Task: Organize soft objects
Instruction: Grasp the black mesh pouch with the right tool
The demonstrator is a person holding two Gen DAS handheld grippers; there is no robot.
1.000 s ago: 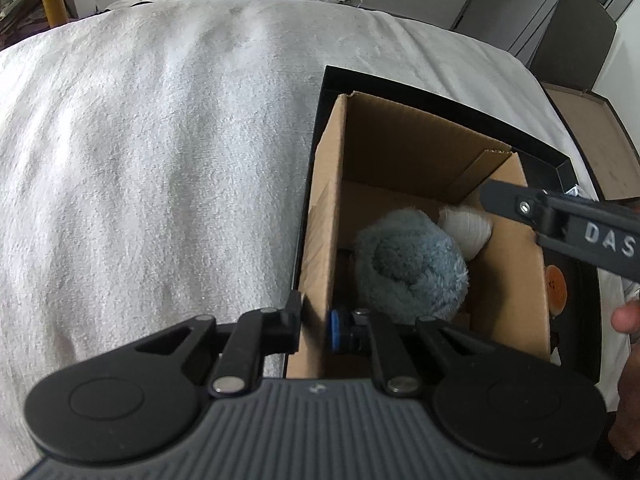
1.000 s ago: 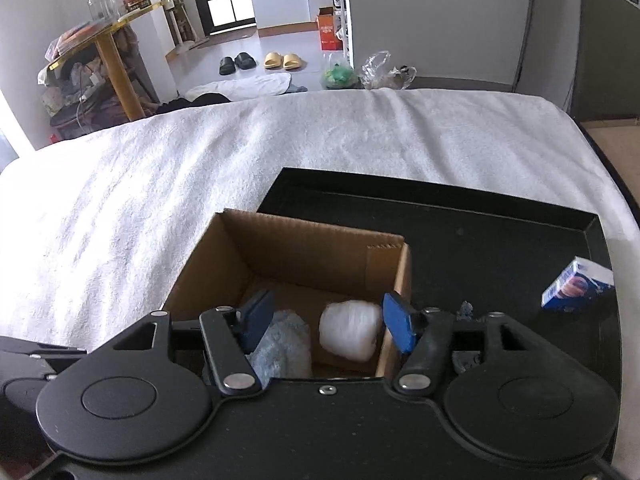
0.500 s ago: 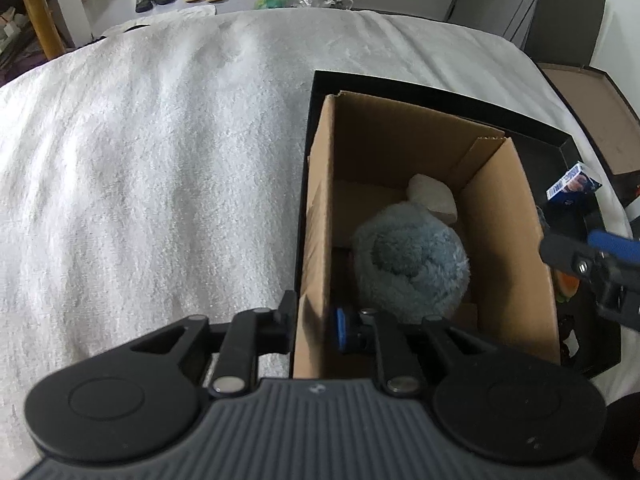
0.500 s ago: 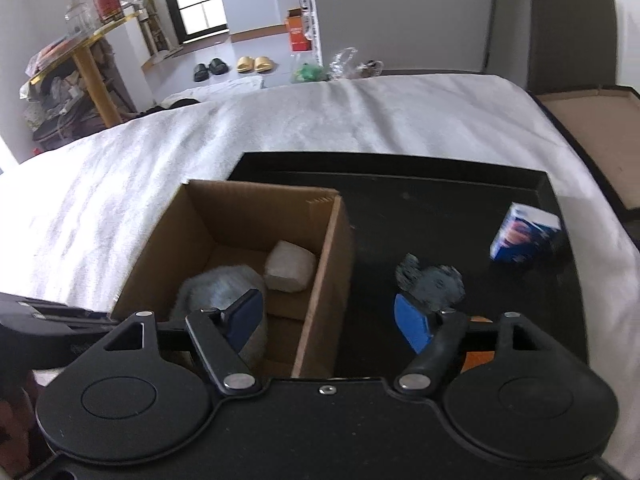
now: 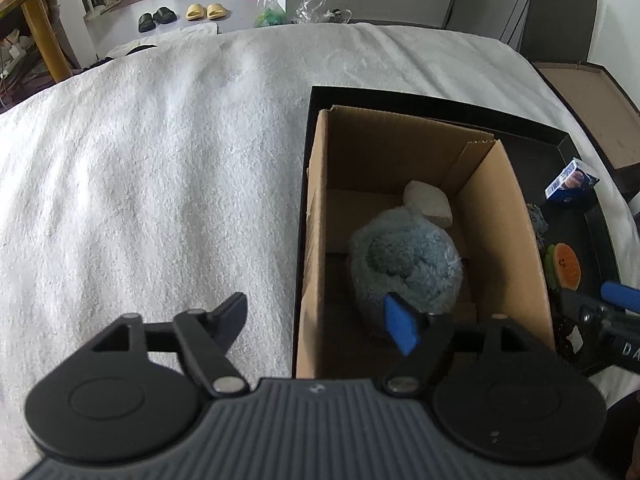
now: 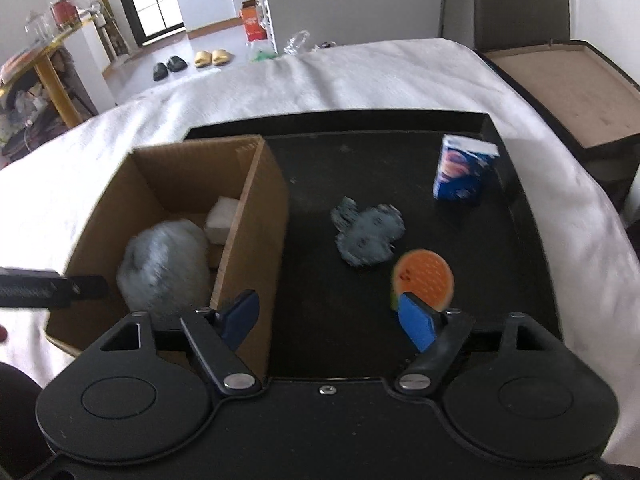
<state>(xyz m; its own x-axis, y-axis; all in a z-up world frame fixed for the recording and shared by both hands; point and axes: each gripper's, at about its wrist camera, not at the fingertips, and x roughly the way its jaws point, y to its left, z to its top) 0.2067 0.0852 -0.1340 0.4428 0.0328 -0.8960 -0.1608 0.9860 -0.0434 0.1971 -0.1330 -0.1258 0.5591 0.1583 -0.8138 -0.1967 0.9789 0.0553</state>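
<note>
An open cardboard box stands at the left end of a black tray. Inside it lie a fluffy blue-grey plush and a small white foam piece. My left gripper is open and empty, its fingers straddling the box's near left wall. My right gripper is open and empty above the tray, just right of the box. On the tray lie a grey-blue cloth scrap, an orange watermelon-slice toy and a blue carton.
The tray rests on a white towel-covered surface. A brown board in a dark frame lies at the far right. A yellow-legged table, slippers and bags stand on the floor beyond.
My left gripper has opened wide and let go of the box wall. My right gripper has swung right, from over the box to over the tray's open part.
</note>
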